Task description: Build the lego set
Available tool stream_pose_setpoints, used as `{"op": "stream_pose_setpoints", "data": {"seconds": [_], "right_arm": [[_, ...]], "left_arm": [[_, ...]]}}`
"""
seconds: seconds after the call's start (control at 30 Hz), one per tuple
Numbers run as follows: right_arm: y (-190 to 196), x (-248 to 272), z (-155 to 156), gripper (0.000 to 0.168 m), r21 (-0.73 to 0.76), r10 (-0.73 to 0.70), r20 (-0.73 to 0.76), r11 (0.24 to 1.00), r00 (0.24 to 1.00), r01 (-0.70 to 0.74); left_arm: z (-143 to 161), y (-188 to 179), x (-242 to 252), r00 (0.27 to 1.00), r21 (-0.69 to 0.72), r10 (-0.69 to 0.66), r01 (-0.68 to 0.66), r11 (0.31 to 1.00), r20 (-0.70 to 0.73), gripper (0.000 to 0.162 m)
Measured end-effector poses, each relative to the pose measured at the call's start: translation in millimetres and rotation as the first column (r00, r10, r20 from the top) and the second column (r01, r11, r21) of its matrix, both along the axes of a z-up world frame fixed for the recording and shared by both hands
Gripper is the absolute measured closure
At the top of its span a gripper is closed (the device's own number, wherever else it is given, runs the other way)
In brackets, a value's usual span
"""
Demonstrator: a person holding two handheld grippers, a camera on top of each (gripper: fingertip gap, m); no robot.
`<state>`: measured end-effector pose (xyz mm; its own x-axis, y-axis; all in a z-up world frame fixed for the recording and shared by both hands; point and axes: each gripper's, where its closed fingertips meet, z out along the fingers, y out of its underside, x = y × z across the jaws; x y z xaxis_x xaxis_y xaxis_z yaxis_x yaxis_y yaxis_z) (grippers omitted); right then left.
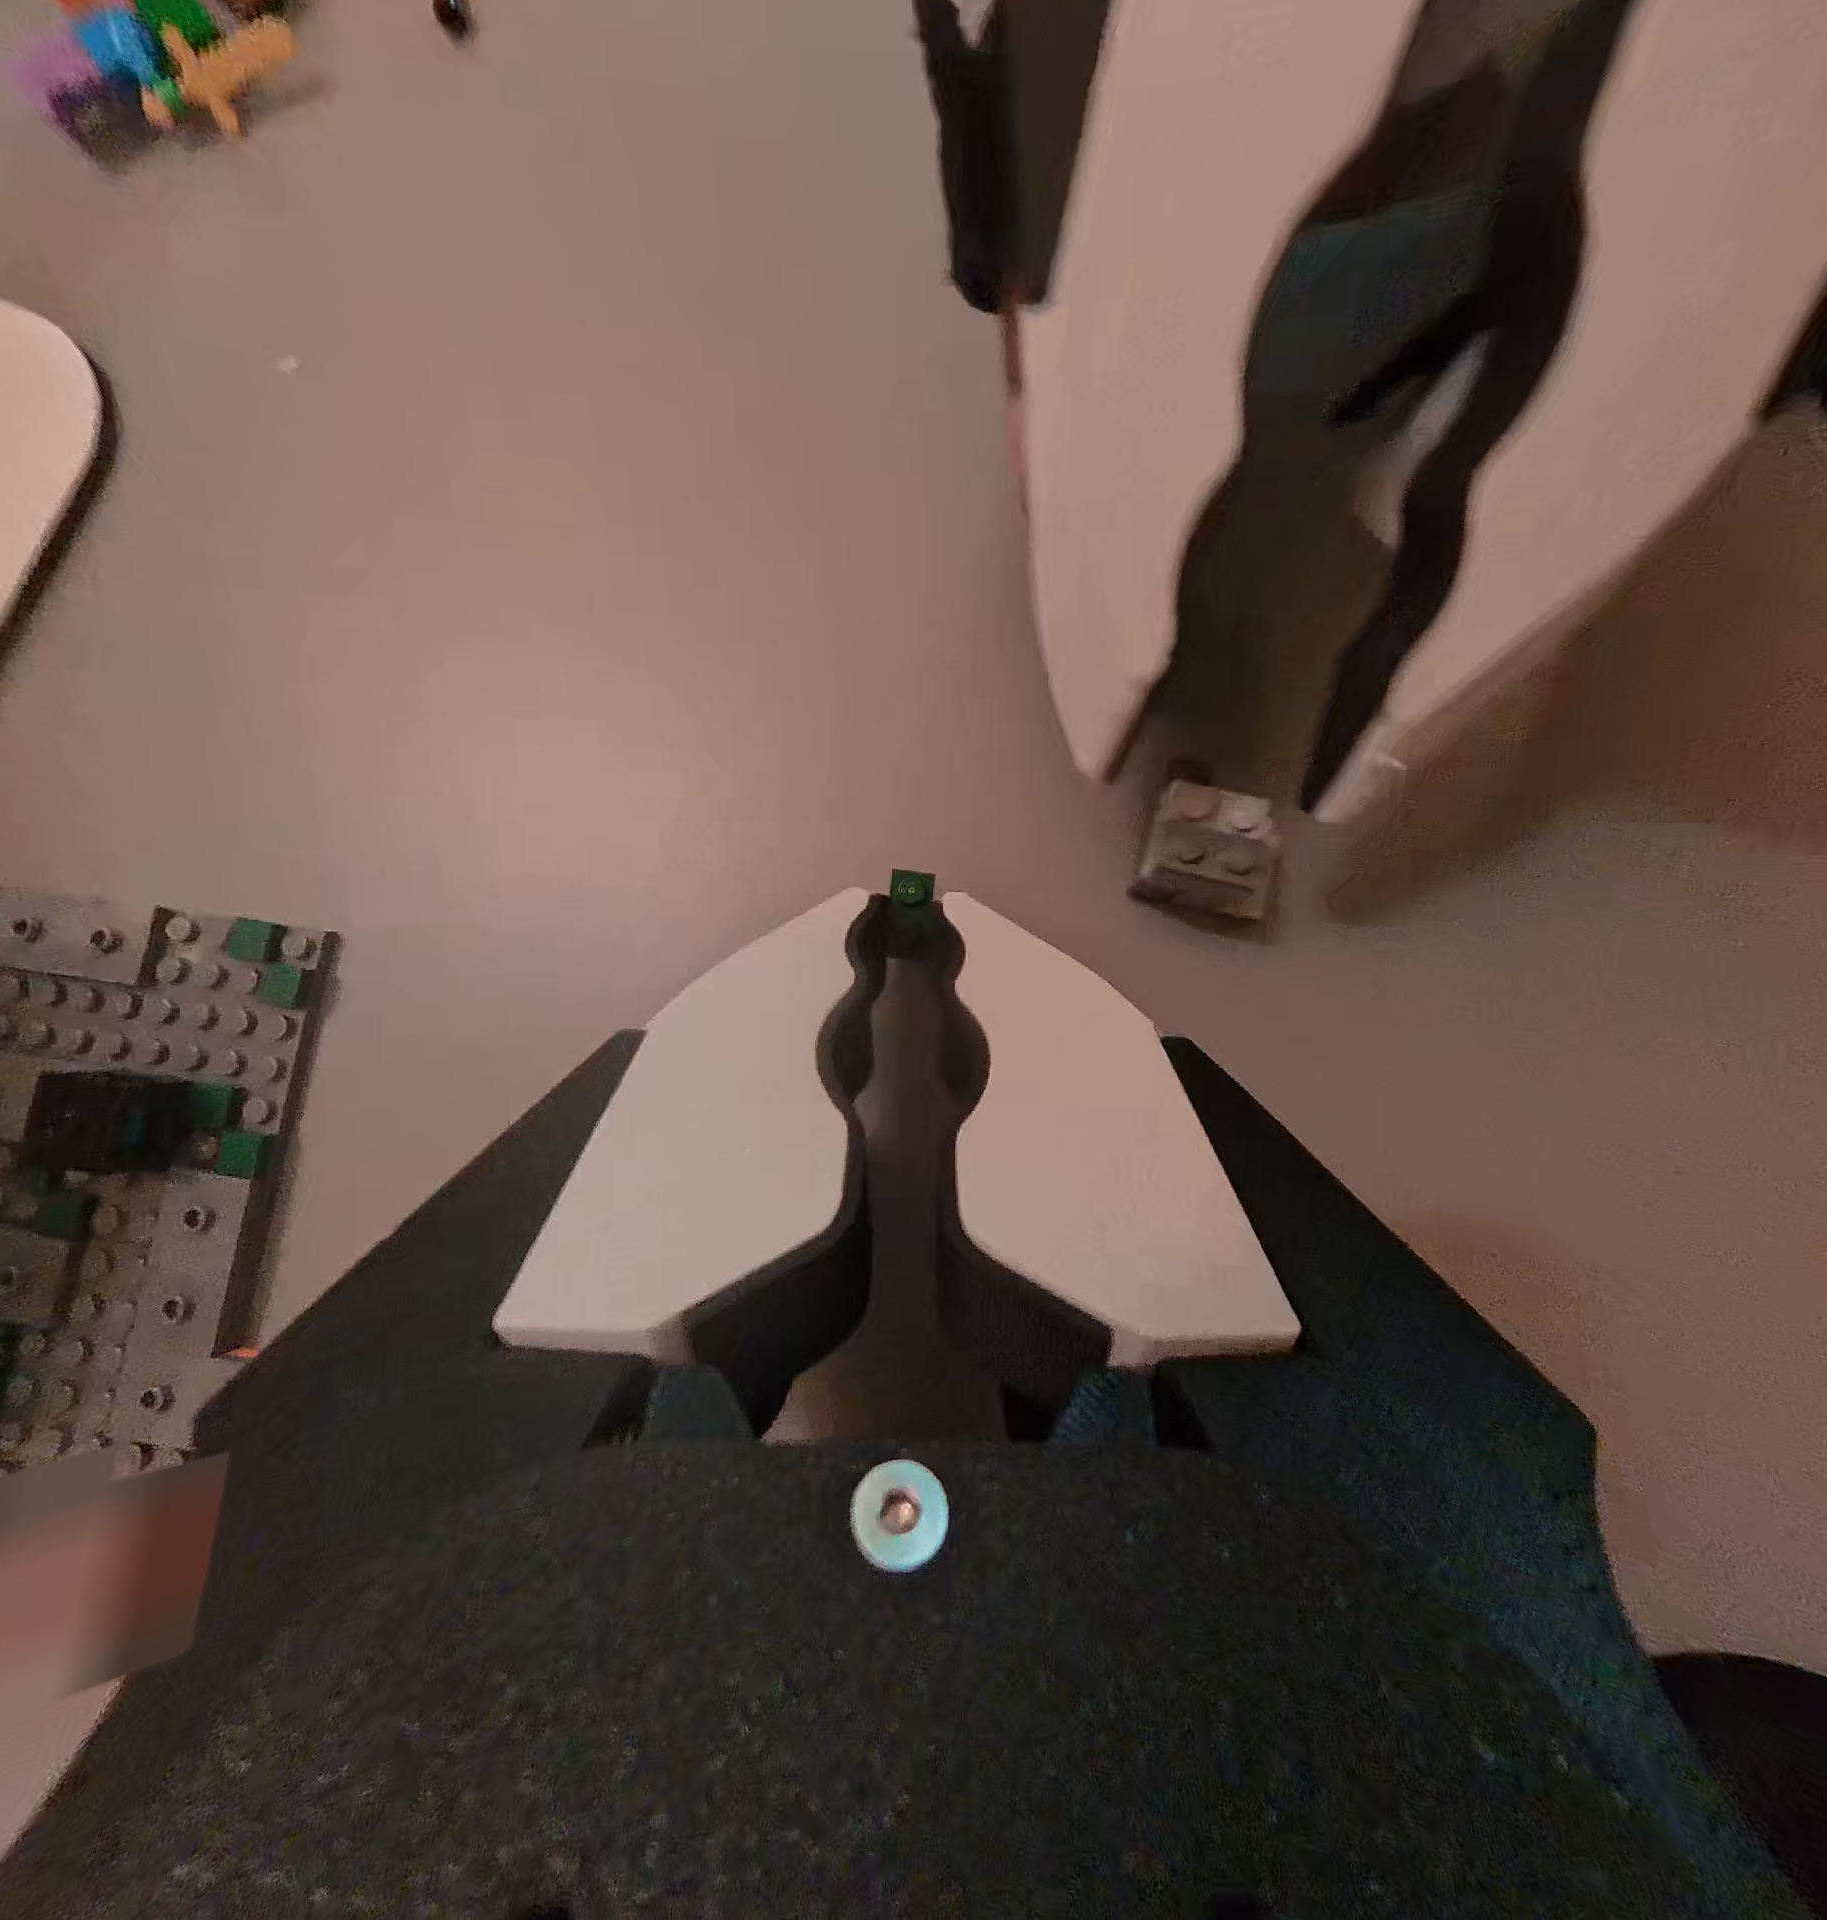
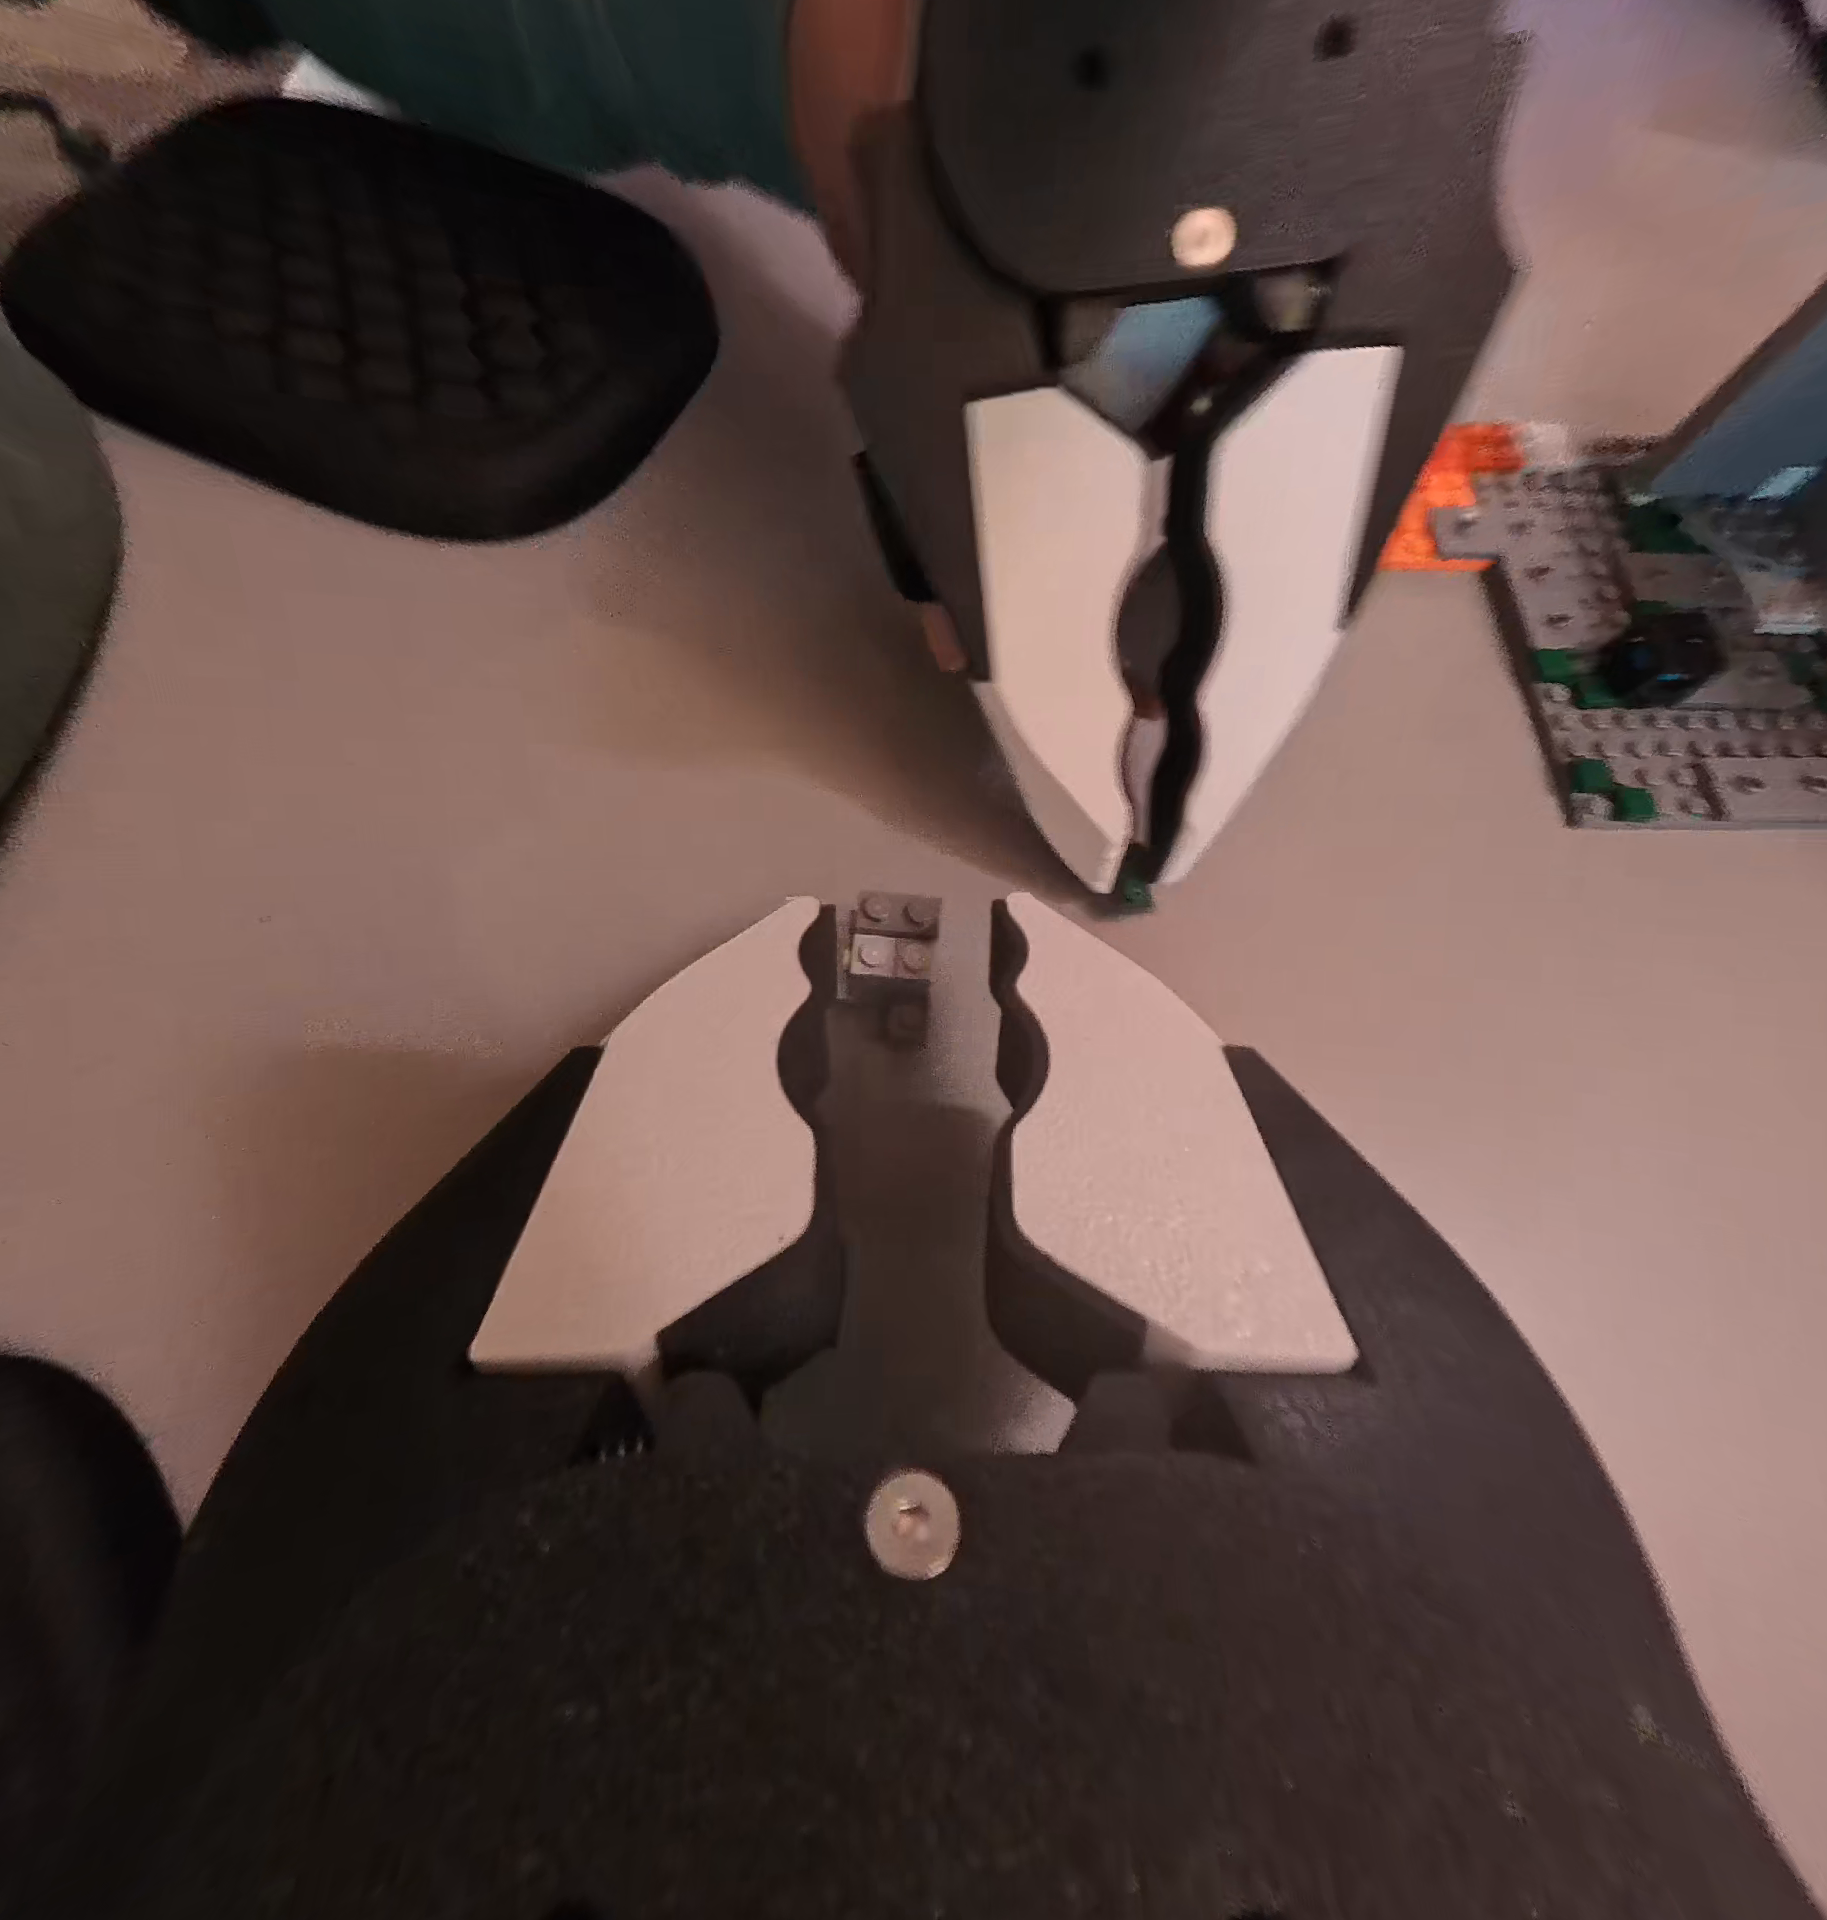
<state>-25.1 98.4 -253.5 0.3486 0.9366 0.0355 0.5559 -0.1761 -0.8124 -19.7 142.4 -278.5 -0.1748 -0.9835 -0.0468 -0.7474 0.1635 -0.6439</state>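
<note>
My left gripper (image 1: 910,902) pinches a tiny green stud piece (image 1: 909,886) at its very tips, centre frame. My right gripper (image 2: 907,914) stands apart around a small grey brick cluster (image 2: 891,956) on the table (image 2: 473,779). Both look light, rigid and slippery; I'd grip the cluster's flat sides.
</note>
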Motion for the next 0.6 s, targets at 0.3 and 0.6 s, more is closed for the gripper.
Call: {"op": "stream_pose_setpoints", "data": {"seconds": [0.3,0.6], "right_arm": [[4,9,26,0.146,0.131,-0.109,-0.01,0.985,0.994,0.11],[-7,1,27,0.161,0.144,-0.034,0.011,0.989,0.999,0.032]], "left_arm": [[49,-39,3,0.985,0.122,-0.11,0.093,0.988,0.133,0.155],[52,-55,0,0.979,0.101,-0.13,0.115,0.988,0.157,0.154]]}}
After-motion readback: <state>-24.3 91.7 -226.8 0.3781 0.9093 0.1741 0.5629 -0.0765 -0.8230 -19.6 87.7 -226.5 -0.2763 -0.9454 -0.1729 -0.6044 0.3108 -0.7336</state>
